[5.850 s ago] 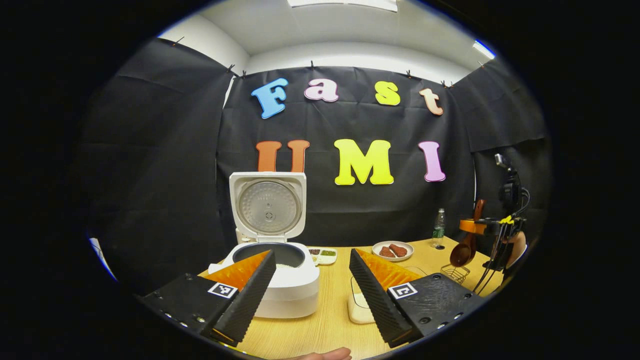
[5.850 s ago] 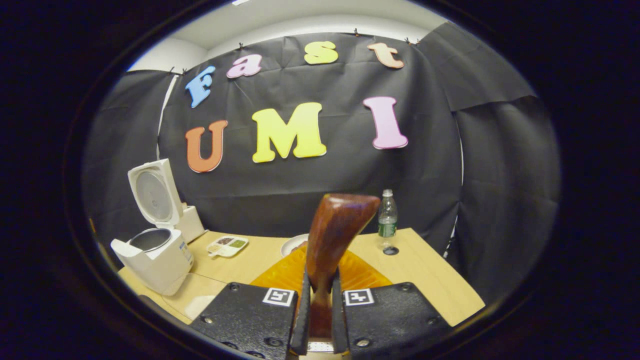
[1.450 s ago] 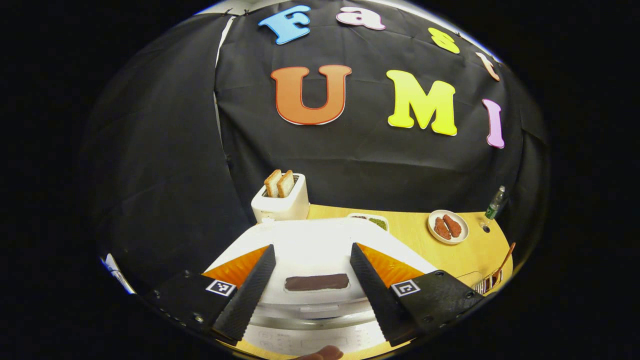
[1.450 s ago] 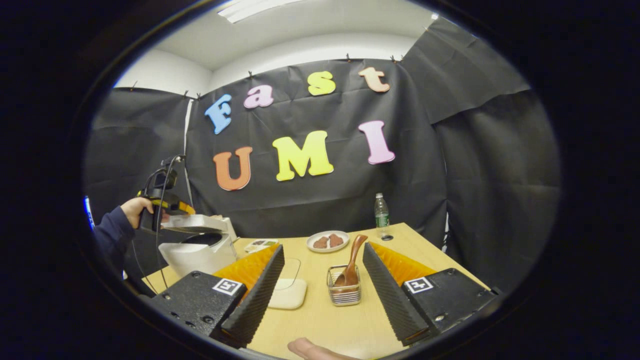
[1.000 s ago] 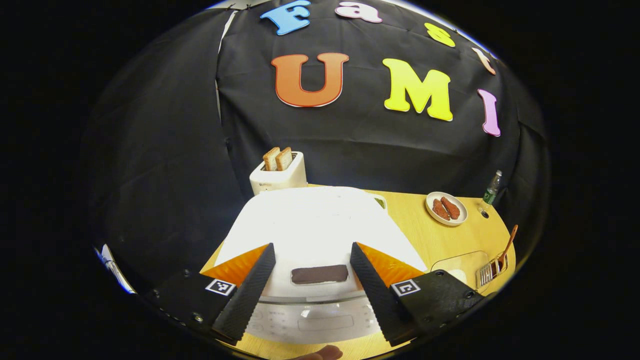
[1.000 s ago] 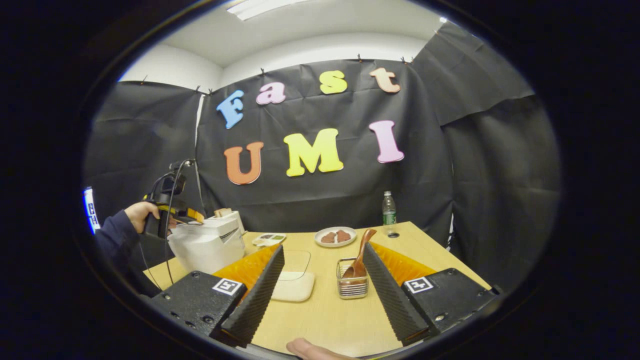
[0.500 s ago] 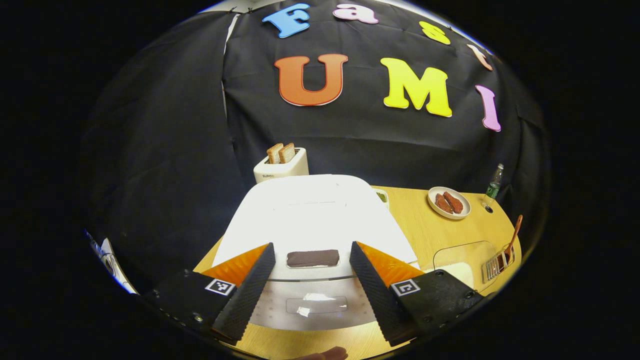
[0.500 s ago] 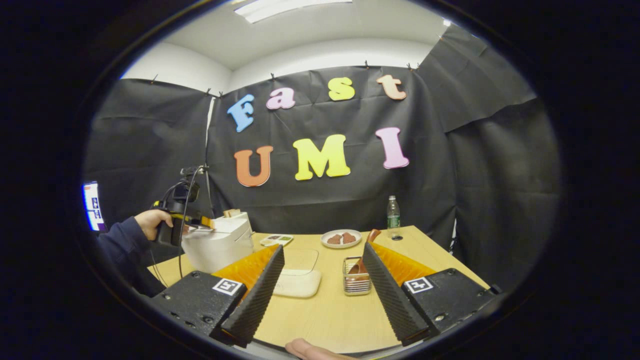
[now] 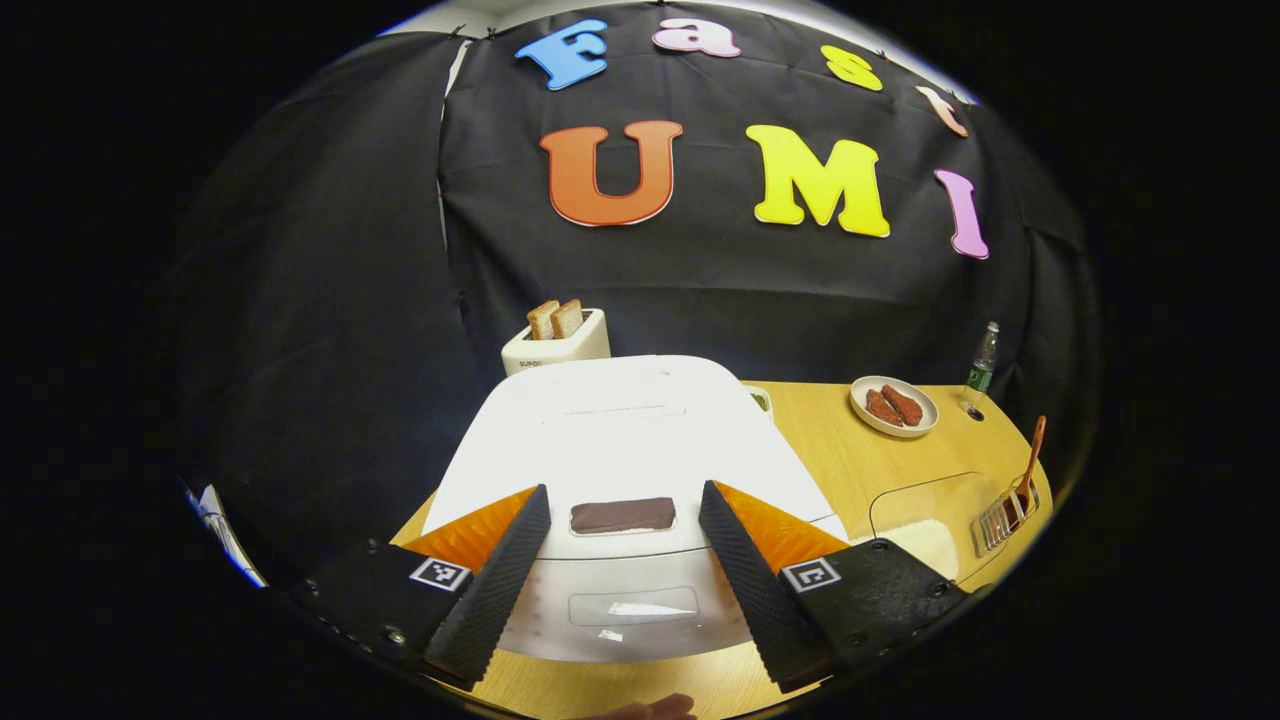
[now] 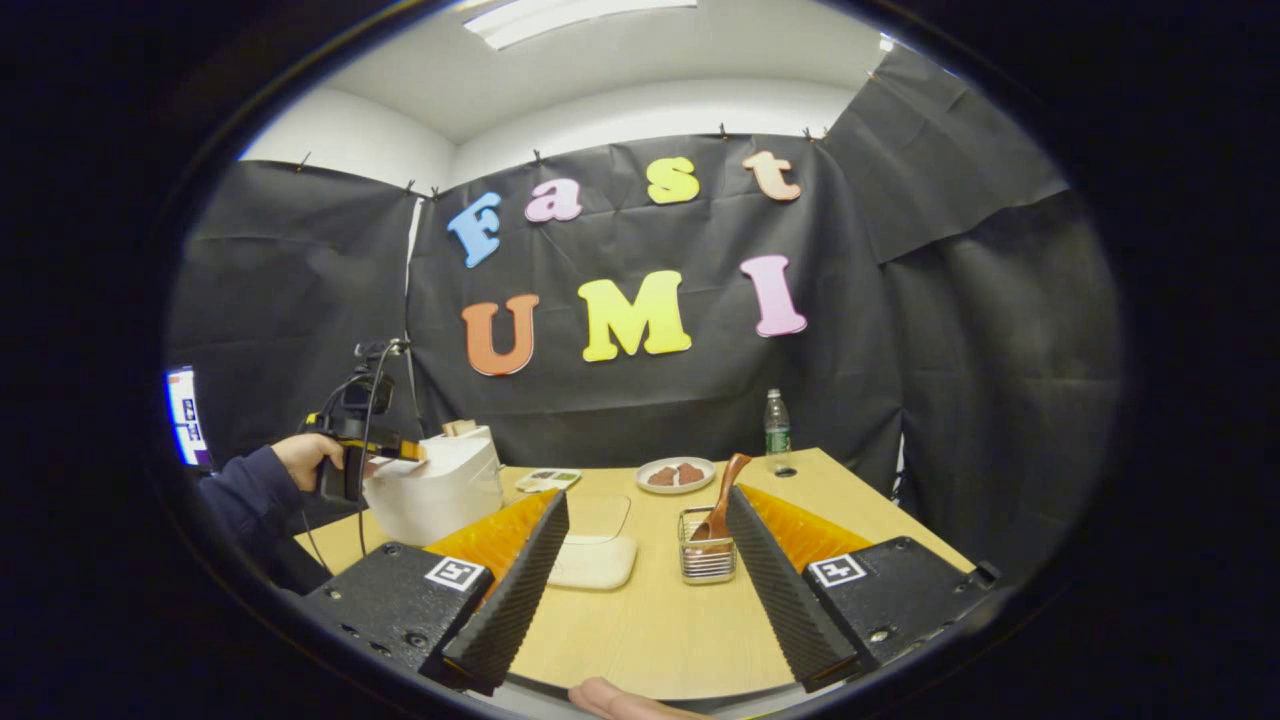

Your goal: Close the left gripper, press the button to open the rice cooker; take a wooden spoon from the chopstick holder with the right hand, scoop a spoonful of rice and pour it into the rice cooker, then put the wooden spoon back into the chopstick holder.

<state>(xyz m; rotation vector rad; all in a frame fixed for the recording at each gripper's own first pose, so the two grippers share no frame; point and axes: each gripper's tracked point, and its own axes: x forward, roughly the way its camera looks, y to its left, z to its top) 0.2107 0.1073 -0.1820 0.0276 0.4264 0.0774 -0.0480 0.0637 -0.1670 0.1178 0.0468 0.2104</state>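
Observation:
The white rice cooker [image 9: 620, 430] stands with its lid down, a dark bar [image 9: 622, 515] at the lid's front. My left gripper [image 9: 622, 490] is open just above that front edge, its fingers on either side of the bar without touching it. In the right gripper view a hand holds that gripper [image 10: 345, 450] at the cooker [image 10: 435, 495]. The wooden spoon [image 10: 722, 510] stands bowl-down in the wire chopstick holder [image 10: 707, 560]. My right gripper [image 10: 645, 495] is open and holds nothing, back from the holder. The rice container [image 10: 593, 560] lies left of the holder.
A toaster [image 9: 556, 345] with two slices stands behind the cooker. A plate of sausages [image 10: 675, 474], a water bottle [image 10: 775, 425] and a small divided dish [image 10: 547, 479] sit at the table's far side. A fingertip [image 10: 620, 697] shows at the near edge.
The right gripper has let go of the spoon, which now stands in the holder. The cooker's lid has come down from upright to shut. The left gripper has drawn back slightly.

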